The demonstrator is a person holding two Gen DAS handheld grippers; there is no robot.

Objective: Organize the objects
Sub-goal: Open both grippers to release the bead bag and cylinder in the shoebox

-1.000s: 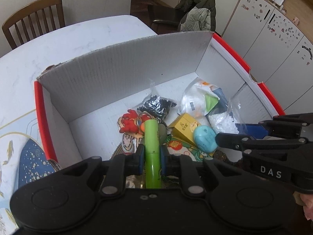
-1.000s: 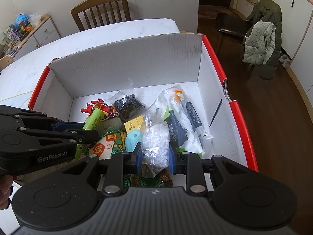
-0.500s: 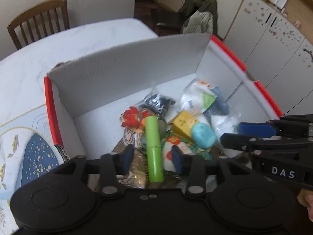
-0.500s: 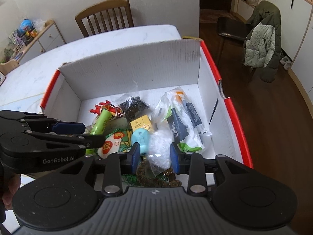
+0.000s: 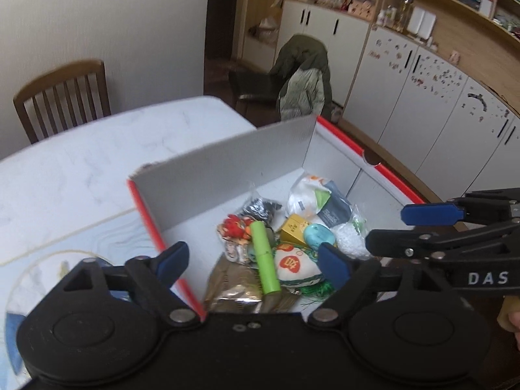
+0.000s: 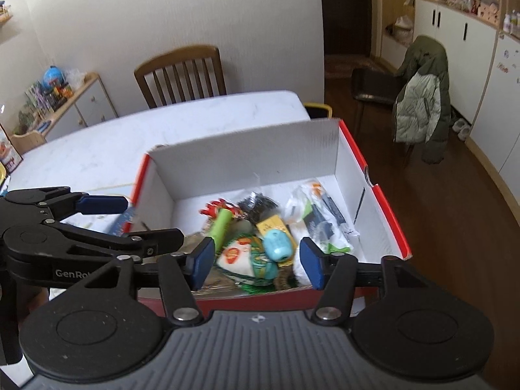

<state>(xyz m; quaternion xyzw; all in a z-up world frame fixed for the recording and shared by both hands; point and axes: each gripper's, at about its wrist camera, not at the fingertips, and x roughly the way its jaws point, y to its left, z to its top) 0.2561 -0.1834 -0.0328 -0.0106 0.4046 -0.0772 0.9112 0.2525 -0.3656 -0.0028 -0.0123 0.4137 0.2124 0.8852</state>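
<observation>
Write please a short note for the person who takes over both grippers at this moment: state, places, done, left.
Left gripper: open, empty, above the near edge of the box.
Right gripper: open, empty, also at the near edge.
In the box: green tube, clear bag of white bits, blue egg-shaped item, yellow carton, other small things.
Done: these items lie in the box.
Left: I see nothing loose on the table; check around.

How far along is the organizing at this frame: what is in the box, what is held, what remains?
Looks mostly done: the green tube, teal case, yellow carton and clear bead bag all lie in the red-edged box. Nothing is in hand: the left tool and right tool are both open and empty above its near edge. No loose items show on the white table, so little seems left.
</observation>
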